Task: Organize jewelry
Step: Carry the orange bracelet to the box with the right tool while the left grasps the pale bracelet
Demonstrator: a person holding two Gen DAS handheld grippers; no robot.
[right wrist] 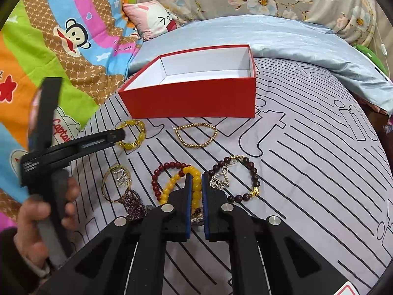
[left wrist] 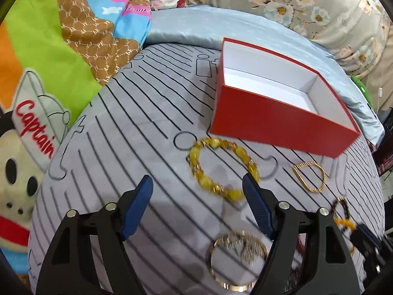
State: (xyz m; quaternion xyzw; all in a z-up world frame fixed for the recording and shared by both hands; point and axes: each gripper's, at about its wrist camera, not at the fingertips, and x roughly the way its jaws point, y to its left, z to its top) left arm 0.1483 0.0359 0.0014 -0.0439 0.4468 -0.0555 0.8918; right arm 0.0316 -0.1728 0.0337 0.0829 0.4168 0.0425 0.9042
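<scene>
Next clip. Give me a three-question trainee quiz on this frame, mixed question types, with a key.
1. True or false: the red box already holds jewelry.
2. Which gripper has its fingers spread wide: left gripper or right gripper?
3. Fill in: the right gripper's nearly closed fingers flank a ____ bead bracelet.

Key: 1 false, its white inside is bare. 2 left, near the yellow stone bracelet. 3 yellow.

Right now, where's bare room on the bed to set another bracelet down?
Bare striped sheet right of the dark red bracelet, toward the blue quilt. The red box is empty. Crowded: bracelets around the right gripper and the bangle.
</scene>
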